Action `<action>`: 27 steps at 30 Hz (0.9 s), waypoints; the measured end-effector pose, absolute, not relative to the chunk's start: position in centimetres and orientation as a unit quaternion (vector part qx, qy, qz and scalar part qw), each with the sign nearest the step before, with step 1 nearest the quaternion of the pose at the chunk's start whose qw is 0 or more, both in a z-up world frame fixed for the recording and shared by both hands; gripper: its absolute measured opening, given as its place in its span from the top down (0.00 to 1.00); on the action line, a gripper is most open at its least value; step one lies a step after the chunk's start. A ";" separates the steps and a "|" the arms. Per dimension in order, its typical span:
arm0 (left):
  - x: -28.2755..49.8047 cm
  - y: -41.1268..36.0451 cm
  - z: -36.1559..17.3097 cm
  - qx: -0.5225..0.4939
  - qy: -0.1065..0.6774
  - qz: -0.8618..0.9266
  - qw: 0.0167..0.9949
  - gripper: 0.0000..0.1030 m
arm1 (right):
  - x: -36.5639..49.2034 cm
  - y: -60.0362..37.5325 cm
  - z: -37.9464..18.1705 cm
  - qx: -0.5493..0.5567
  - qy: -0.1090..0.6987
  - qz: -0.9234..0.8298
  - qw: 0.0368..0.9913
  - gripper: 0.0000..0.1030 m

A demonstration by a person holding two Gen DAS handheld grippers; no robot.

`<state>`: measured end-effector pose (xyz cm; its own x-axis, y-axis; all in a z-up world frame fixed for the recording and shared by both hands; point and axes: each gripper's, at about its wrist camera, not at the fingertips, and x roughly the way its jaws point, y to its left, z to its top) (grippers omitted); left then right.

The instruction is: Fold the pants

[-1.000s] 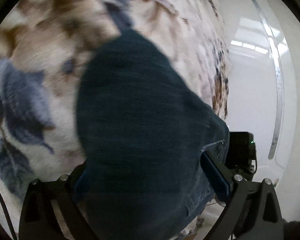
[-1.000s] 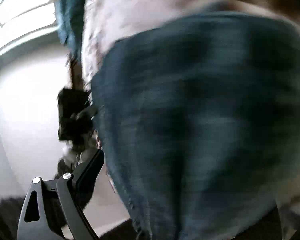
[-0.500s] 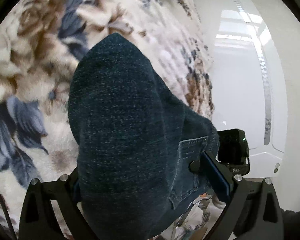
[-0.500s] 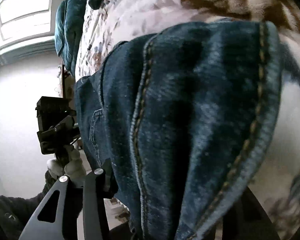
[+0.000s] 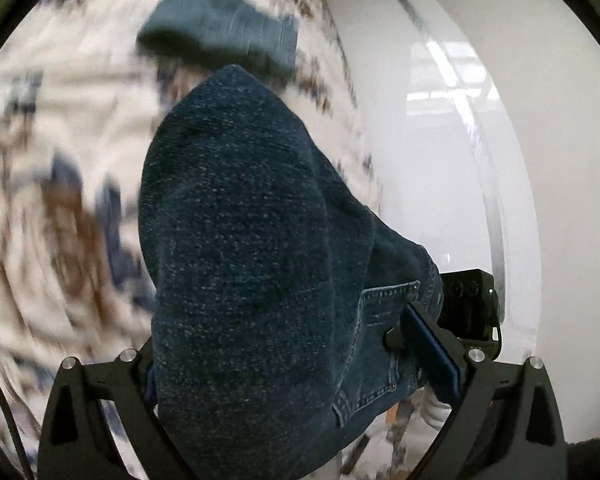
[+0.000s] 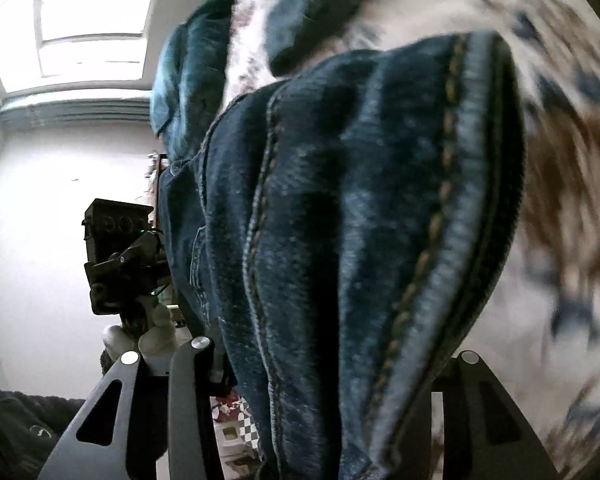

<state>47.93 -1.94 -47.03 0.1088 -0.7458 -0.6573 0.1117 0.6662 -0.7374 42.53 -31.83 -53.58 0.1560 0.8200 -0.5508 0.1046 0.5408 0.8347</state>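
Jeans (image 5: 260, 264) over floral blanket (image 5: 52, 152) | left gripper (image 5: 296, 364) and right gripper (image 6: 324, 364), half-open, both pinch denim | we fear thick bunched fabric slipping, skewing fold.

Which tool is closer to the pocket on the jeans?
Left. The left tool grips the jeans right beside the pocket; the right tool holds a stitched edge farther away.

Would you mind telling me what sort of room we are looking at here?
Probably a bedroom at home: a fleecy floral blanket covers a bed-like surface, glossy white wardrobe-style doors stand beside it, and a bright window shows behind.
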 end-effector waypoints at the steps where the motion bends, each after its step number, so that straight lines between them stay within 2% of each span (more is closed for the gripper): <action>1: 49.7 -1.8 -46.3 -0.269 0.587 -0.304 0.700 0.04 | 44.8 -31.9 -52.9 0.388 0.584 0.282 0.654 0.53; 7: 62.7 -0.5 -43.6 -0.285 0.552 -0.282 0.731 0.04 | 60.4 -31.7 -50.6 0.363 0.567 0.310 0.672 0.53; 14: 77.6 0.3 -45.3 -0.278 0.540 -0.273 0.746 0.04 | 78.3 -31.7 -51.1 0.330 0.564 0.325 0.683 0.53; 19: 84.7 0.0 -48.9 -0.259 0.556 -0.263 0.745 0.04 | 87.3 -30.7 -54.7 0.327 0.578 0.315 0.678 0.53; 24: 88.5 0.2 -55.5 -0.256 0.604 -0.228 0.720 0.04 | 90.3 -29.7 -60.4 0.329 0.610 0.285 0.662 0.53; 27: 88.5 0.0 -58.9 -0.202 0.632 -0.187 0.724 0.04 | 92.2 -29.5 -63.8 0.328 0.631 0.250 0.657 0.52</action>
